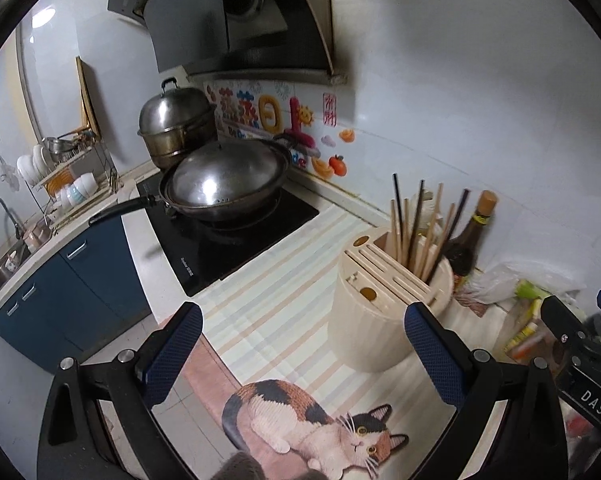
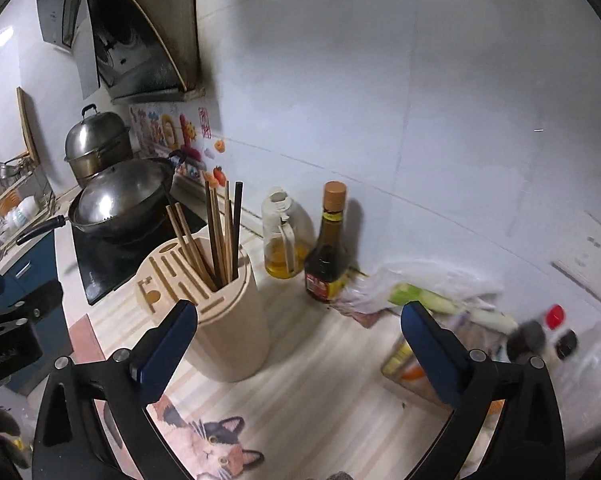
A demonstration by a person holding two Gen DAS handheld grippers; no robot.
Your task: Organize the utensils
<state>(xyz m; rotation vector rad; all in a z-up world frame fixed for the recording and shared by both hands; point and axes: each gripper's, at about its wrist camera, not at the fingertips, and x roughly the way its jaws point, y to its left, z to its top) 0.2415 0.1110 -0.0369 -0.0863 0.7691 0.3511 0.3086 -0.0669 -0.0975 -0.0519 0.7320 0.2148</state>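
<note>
1. A cream utensil holder [image 2: 228, 320] stands at centre-left of the right wrist view on the striped desk [image 2: 320, 360], holding a bundle of chopsticks [image 2: 220, 236] upright in its open compartment; its knife slots show nothing in them.
2. Behind it, near the wall, stand a clear oil jug [image 2: 282, 236] partly filled with yellow oil and a dark sauce bottle [image 2: 326, 252].
3. The left gripper [image 1: 304, 344] is wide open, holding nothing.
4. The right gripper [image 2: 300, 340] is also wide open and empty.
5. A lidded wok [image 1: 224, 184] sits on the stove, upper centre of the left wrist view.

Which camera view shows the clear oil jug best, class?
The right wrist view: the clear oil jug stands in full sight between the utensil holder and the dark sauce bottle. In the left wrist view, the chopsticks hide nearly all of it.
</note>
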